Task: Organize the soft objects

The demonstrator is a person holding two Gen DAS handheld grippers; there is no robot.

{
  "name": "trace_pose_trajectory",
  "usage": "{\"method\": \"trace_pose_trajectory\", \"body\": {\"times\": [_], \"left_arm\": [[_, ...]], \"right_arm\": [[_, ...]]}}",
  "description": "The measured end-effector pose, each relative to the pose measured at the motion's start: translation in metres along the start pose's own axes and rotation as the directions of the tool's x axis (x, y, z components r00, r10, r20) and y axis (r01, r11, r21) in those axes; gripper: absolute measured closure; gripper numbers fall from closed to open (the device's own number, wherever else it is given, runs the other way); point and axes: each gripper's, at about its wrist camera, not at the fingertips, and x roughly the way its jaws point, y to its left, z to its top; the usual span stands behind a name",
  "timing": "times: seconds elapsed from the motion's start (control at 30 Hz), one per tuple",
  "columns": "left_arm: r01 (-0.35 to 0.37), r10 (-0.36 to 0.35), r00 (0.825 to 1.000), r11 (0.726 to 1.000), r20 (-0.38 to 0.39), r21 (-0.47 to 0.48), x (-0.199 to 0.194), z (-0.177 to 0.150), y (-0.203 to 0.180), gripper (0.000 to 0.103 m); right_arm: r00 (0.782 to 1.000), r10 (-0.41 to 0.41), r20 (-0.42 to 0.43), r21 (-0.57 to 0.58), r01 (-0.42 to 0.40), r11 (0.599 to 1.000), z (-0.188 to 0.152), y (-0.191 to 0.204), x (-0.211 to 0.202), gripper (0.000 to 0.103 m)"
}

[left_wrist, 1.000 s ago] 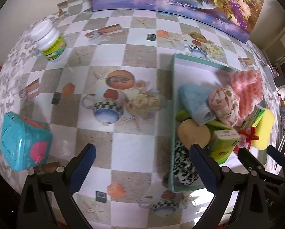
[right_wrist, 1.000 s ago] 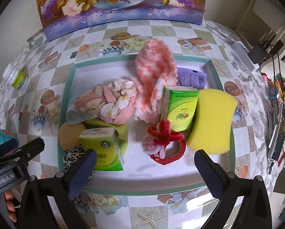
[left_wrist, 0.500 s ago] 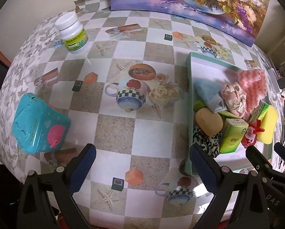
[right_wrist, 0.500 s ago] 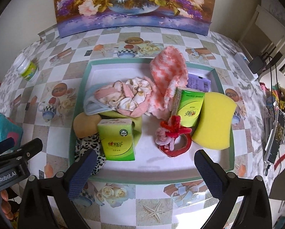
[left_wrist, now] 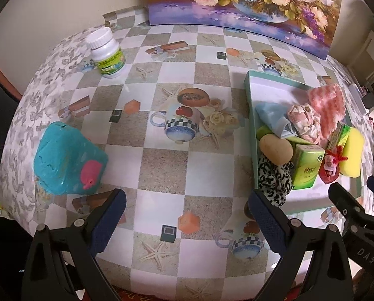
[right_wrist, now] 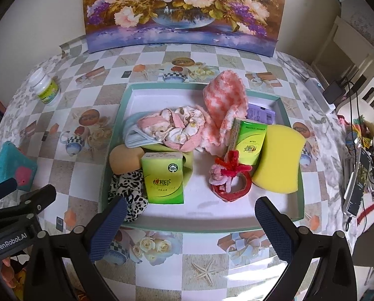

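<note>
A teal-rimmed white tray [right_wrist: 291, 202] holds the soft things: a pink fluffy cloth [right_wrist: 224, 100], a floral scrunchie [right_wrist: 179, 128], a light blue cloth [right_wrist: 133, 135], a yellow sponge [right_wrist: 278, 160], two green tissue packs [right_wrist: 164, 181], a tan round sponge [right_wrist: 124, 159], a leopard-print scrunchie [right_wrist: 129, 190] and a red ring with pipe-cleaner bow [right_wrist: 230, 178]. My right gripper [right_wrist: 187, 220] hangs open over the tray's near rim, holding nothing. My left gripper [left_wrist: 187, 215] is open above the bare tablecloth, left of the tray [left_wrist: 249, 92].
A teal box with a pink patch [left_wrist: 69, 158] lies at the table's left edge. A white pill bottle [left_wrist: 107, 54] stands at the far left. A flower painting [right_wrist: 181, 10] leans on the back wall. Cables and clutter [right_wrist: 360, 155] sit off the right edge.
Both grippers have pulled back and up from the tray, so more of the table shows. The tray's contents have not moved.
</note>
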Motion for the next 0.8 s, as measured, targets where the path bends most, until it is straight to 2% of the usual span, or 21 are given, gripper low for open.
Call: {"method": "trace_pose_trajectory", "body": {"times": [0.3,0.8], "left_arm": [[-0.030,0.030,0.999,1.000,0.025,-0.003,-0.008,-0.011,0.008,0.005],[-0.037,0.038,0.997,0.999,0.061,-0.002,-0.020,-0.026,0.013,0.005]], "right_arm": [[1.000,0.005,0.026,0.001,-0.005,1.000,-0.007,0.001,-0.010,0.000],[0.998,0.010,0.061,0.003,-0.010,1.000,-0.017,0.001,-0.022,0.000]]}}
